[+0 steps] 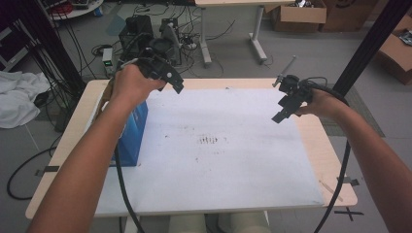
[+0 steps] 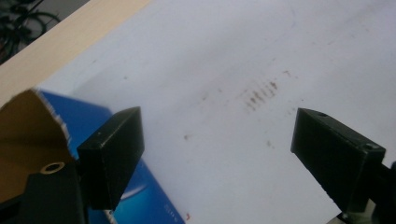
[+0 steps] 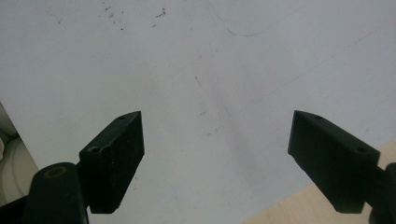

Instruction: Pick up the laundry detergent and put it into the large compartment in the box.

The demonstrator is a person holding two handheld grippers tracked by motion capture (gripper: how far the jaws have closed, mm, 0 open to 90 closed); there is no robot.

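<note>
While both hands are hovering above the table, the left gripper [image 2: 217,140] is hanging with its two black jaws spread wide and nothing between them. Beyond those jaws, in the left gripper view, a patch of brown smudges [image 2: 260,94] is marking the white sheet [image 2: 196,60], and a blue cardboard box [image 2: 140,196] is lying just behind the left-hand jaw, its torn brown flap [image 2: 23,135] sticking up at the frame's edge. In the high view the left gripper [image 1: 167,77] is sitting over the far left part of the sheet, the left hand [image 1: 131,87] wrapped around its body, with the blue box [image 1: 131,136] resting on the sheet's left edge partly under the forearm.

The right gripper [image 3: 217,140] is likewise holding its jaws wide apart and gripping nothing; past them the white sheet [image 3: 196,70] is showing faint specks and a thin curved pen line [image 3: 243,32], with a strip of pale wooden tabletop [image 3: 289,210] at the lower right. From above, the right gripper [image 1: 287,104] is hovering near the sheet's far right side, held by the right hand [image 1: 320,103], well apart from the left one. The wooden table [image 1: 335,160] is framing the sheet [image 1: 233,165] on all sides, and a black cable [image 1: 121,184] is trailing down from the left gripper.
</note>
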